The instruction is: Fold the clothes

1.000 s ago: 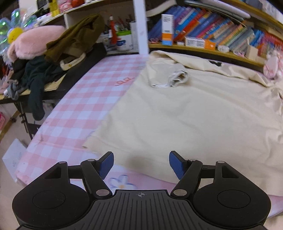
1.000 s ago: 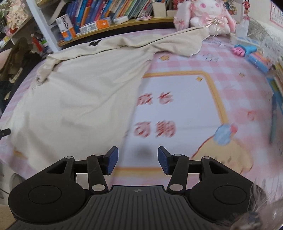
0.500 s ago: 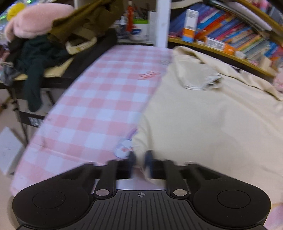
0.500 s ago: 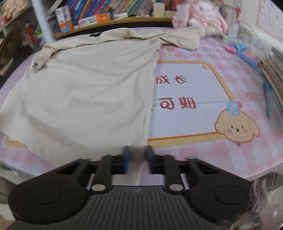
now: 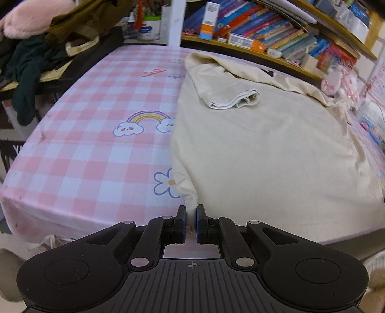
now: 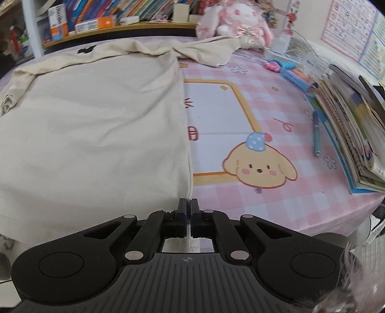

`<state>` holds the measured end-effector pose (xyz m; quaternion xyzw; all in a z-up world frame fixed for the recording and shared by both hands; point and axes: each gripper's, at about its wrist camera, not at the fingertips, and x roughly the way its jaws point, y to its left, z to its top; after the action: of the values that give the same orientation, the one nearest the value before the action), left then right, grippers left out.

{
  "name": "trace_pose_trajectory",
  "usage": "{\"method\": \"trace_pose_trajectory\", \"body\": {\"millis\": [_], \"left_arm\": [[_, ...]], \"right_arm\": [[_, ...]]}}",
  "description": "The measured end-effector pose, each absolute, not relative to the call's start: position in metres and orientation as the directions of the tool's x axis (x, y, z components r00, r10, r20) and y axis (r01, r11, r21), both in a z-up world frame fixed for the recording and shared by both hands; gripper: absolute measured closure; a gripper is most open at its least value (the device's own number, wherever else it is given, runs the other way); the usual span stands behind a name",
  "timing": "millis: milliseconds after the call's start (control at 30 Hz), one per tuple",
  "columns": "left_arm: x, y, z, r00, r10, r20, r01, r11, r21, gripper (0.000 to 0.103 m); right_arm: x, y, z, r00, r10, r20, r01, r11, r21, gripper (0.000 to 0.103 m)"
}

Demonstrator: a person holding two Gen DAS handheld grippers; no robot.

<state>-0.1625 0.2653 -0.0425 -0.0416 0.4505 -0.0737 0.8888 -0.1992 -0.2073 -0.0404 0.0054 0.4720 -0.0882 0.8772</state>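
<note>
Gripping the near left corner of the cream shirt [image 5: 264, 149], the left claw [image 5: 191, 216] has its blue-padded fingers closed down to a narrow slit, with a pinch of fabric rising between them. The right claw [image 6: 187, 204] is likewise closed almost fully, clamping the near right corner of the same garment along its side seam.

The cream shirt lies spread flat on the counter [image 5: 96, 149], which carries a pink-and-white checked cover. Its hem runs along the near counter edge between the two claws. In the left wrist view, a flower print [image 5: 164, 185] sits just beside the gripped corner, and a rainbow print [image 5: 146, 118] lies farther out, partly covered by the left side of the garment. In the right wrist view, a puppy print [image 6: 258, 166] occupies the bare cover just beside the seam, and a blue pen [image 6: 316, 134] lies near a stack of books [image 6: 349, 134] at the right counter edge.

Farther along, the left sleeve [image 5: 233, 100] is folded inward onto the body of the shirt. The right sleeve [image 6: 209, 51] extends outward toward a pink plush rabbit [image 6: 237, 19]. At the far edge, the collar area meets a bookshelf [image 5: 276, 31]. A pile of dark clothes [image 5: 36, 55] rests beyond the left counter edge.
</note>
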Motion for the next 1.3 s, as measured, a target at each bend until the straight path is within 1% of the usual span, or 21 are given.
{"method": "trace_pose_trajectory", "body": {"millis": [200, 300, 333, 400, 433, 467, 500, 533, 567, 633, 700, 733, 833, 967, 1100, 1300], "left_arm": [[-0.163, 0.262, -0.045, 0.562, -0.18, -0.807, 0.13, 0.983, -0.129, 0.096], [-0.162, 0.263, -0.045, 0.556, -0.175, -0.812, 0.144, 0.983, -0.114, 0.094], [-0.161, 0.262, -0.043, 0.562, -0.166, -0.81, 0.156, 0.983, -0.093, 0.09], [-0.161, 0.261, -0.037, 0.582, -0.154, -0.798, 0.179, 0.982, -0.059, 0.086], [-0.163, 0.261, -0.032, 0.596, -0.153, -0.788, 0.19, 0.981, -0.047, 0.082], [-0.163, 0.261, -0.028, 0.611, -0.15, -0.777, 0.192, 0.981, -0.039, 0.075], [-0.163, 0.262, -0.022, 0.632, -0.145, -0.761, 0.188, 0.982, -0.031, 0.071], [-0.162, 0.261, -0.016, 0.652, -0.15, -0.743, 0.188, 0.982, -0.032, 0.065], [-0.16, 0.26, -0.011, 0.671, -0.155, -0.725, 0.19, 0.981, -0.034, 0.061], [-0.157, 0.258, 0.001, 0.708, -0.165, -0.687, 0.193, 0.981, -0.037, 0.059], [-0.151, 0.25, 0.007, 0.725, -0.184, -0.664, 0.211, 0.977, -0.041, 0.056], [-0.148, 0.246, 0.009, 0.733, -0.194, -0.652, 0.22, 0.975, -0.043, 0.052], [-0.139, 0.231, 0.011, 0.743, -0.226, -0.63, 0.253, 0.966, -0.049, 0.05], [-0.13, 0.212, 0.014, 0.752, -0.264, -0.604, 0.293, 0.955, -0.053, 0.039], [-0.119, 0.195, 0.018, 0.754, -0.295, -0.587, 0.328, 0.943, -0.053, 0.037], [-0.087, 0.174, 0.016, 0.752, -0.273, -0.6, 0.305, 0.951, -0.051, 0.037]], "right_arm": [[-0.205, -0.211, -0.039, 0.532, -0.168, -0.83, 0.186, 0.979, -0.079, 0.101], [-0.206, -0.21, -0.037, 0.529, -0.166, -0.832, 0.194, 0.978, -0.072, 0.1], [-0.206, -0.21, -0.037, 0.529, -0.168, -0.832, 0.196, 0.978, -0.073, 0.1], [-0.205, -0.21, -0.036, 0.53, -0.171, -0.831, 0.2, 0.977, -0.074, 0.098], [-0.206, -0.21, -0.033, 0.536, -0.179, -0.825, 0.201, 0.976, -0.081, 0.094], [-0.206, -0.209, -0.028, 0.547, -0.187, -0.816, 0.203, 0.975, -0.087, 0.091], [-0.206, -0.209, -0.022, 0.562, -0.194, -0.804, 0.206, 0.974, -0.09, 0.081], [-0.206, -0.208, -0.017, 0.577, -0.193, -0.794, 0.206, 0.975, -0.088, 0.07], [-0.206, -0.208, -0.012, 0.591, -0.192, -0.783, 0.206, 0.975, -0.084, 0.068], [-0.205, -0.206, -0.001, 0.618, -0.188, -0.764, 0.204, 0.976, -0.075, 0.068], [-0.202, -0.2, 0.009, 0.641, -0.17, -0.749, 0.19, 0.98, -0.059, 0.066], [-0.201, -0.197, 0.014, 0.652, -0.16, -0.741, 0.183, 0.982, -0.051, 0.064], [-0.195, -0.184, 0.026, 0.682, -0.122, -0.721, 0.146, 0.989, -0.029, 0.061], [-0.181, -0.165, 0.039, 0.705, -0.076, -0.705, 0.08, 0.996, -0.028, 0.06], [-0.159, -0.15, 0.047, 0.718, -0.04, -0.695, 0.014, 0.999, -0.044, 0.059], [-0.116, -0.14, 0.053, 0.72, 0.012, -0.694, -0.088, 0.993, -0.073, 0.055]]}}
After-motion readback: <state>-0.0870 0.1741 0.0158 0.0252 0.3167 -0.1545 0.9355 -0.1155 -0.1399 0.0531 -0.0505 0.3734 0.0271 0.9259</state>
